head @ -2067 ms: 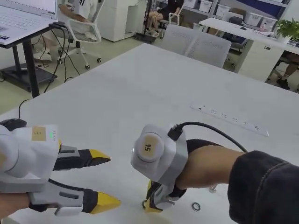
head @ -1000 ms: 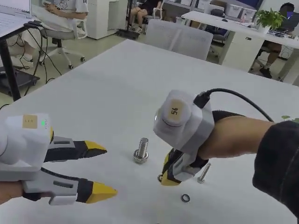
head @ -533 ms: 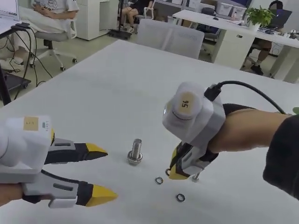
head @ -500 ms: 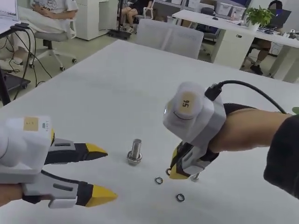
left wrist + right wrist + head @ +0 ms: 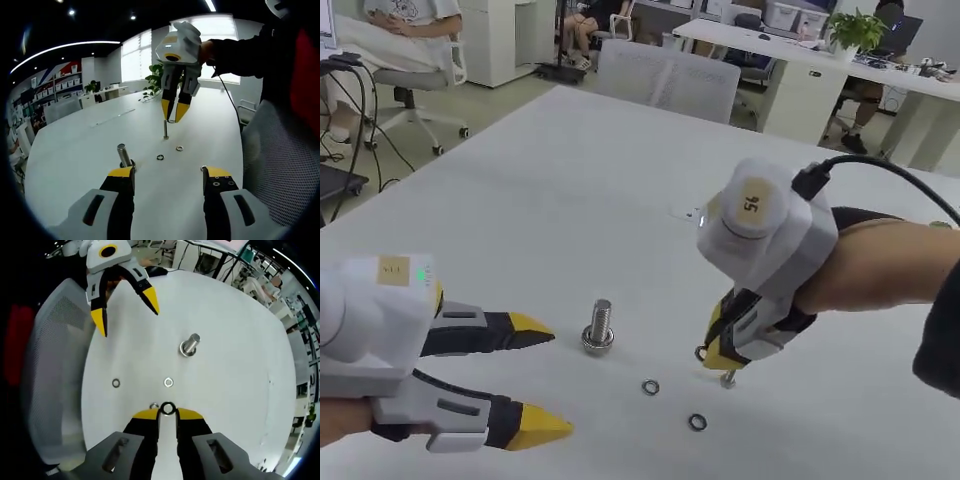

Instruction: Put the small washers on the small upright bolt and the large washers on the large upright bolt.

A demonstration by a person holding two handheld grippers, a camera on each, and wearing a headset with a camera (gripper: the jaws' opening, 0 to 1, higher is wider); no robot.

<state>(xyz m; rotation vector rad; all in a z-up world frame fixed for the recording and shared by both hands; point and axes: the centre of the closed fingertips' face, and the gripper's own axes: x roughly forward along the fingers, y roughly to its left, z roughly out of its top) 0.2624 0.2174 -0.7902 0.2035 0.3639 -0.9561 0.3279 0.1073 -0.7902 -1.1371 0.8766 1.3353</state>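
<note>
Head view first: how far along am I?

Early, by my reading. Your right claw (image 5: 720, 355) is clenched on the held washer (image 5: 701, 352), just above the small bolt (image 5: 727, 378) standing on the tabletop (image 5: 570, 200). In the right gripper view the ring faces the camera, and its hole sits just beside the bolt's tip rather than over it, so it isn't on yet. The first loose washer (image 5: 650, 387) and the second loose washer (image 5: 697, 422) lie flat between the small bolt and the large bolt (image 5: 597, 328).

Is anything on the bolts already?

Not that I can confirm. In the left gripper view the small bolt's shank looks bare. The large bolt has a wide base, and I can't tell whether that is its head alone or a washer seated on it. I can't tell which washers are small and which are large either, so check the held one against the bolt before you let go.

And my left claw?

Your left claw (image 5: 542, 380) is released and holds nothing. It hovers low near the large bolt, jaws spread wide. I'd judge it free to fetch a loose washer.

Any writing?

The round cap on your right claw carries a sticker reading 56. The yellow sticker on your left claw has print too small to read.
</note>
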